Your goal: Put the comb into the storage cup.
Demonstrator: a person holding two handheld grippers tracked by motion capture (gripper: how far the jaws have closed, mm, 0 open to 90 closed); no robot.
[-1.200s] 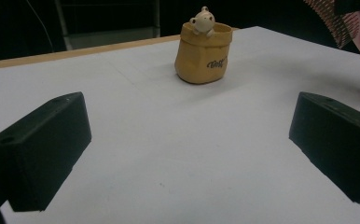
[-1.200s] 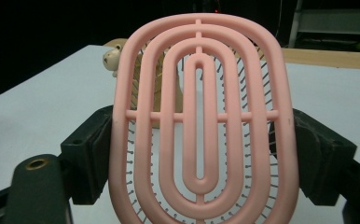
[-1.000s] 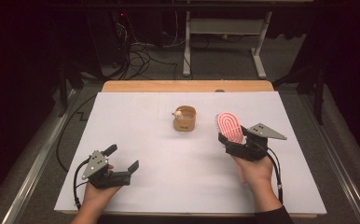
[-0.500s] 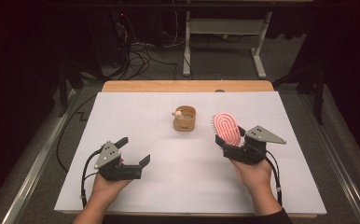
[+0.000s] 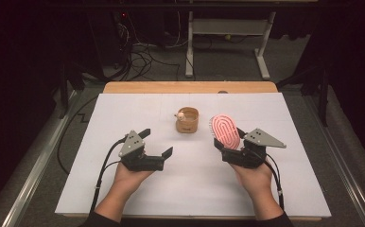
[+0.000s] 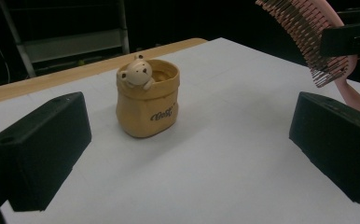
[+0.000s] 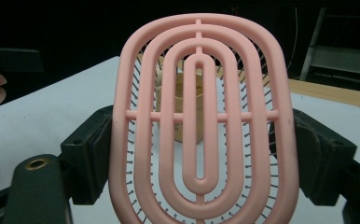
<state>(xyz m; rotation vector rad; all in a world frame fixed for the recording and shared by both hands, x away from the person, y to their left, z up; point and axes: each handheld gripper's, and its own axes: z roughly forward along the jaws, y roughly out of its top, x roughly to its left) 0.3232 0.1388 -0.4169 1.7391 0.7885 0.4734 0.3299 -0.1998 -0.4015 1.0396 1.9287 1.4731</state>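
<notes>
A: High view first: where is the brush point(image 5: 225, 131)?

B: The pink brush stands upright in the right gripper point(image 5: 229, 147), just to the right of the little bear pot point(image 5: 187, 120) and slightly nearer the person. It is off the white table point(image 5: 124, 109), apart from the pot.

A: And the grip on it?

B: The right gripper view has the jaws pressed on both side edges of the brush point(image 7: 201, 121), set fairly wide because the brush head is wide. Its back faces that camera, and the pot point(image 7: 183, 112) shows through the slots.

A: How is the right hand point(image 5: 254, 177) held?

B: Palm behind the gripper, forearm coming straight in from the near edge, jaws pointing forward and up toward the pot.

A: The left side?

B: The left gripper point(image 5: 156, 142) sits to the left of the pot and nearer the person, its jaws wide apart and holding nothing. The left gripper view looks between them at the pot point(image 6: 146, 99), with the brush's bristles point(image 6: 308, 37) at the upper right.

A: What changed from a second ago?

B: The left hand point(image 5: 129, 174) has come in from farther left and lifted a little, closer to the pot. The right hand has barely shifted, and the pot has stayed put.
</notes>
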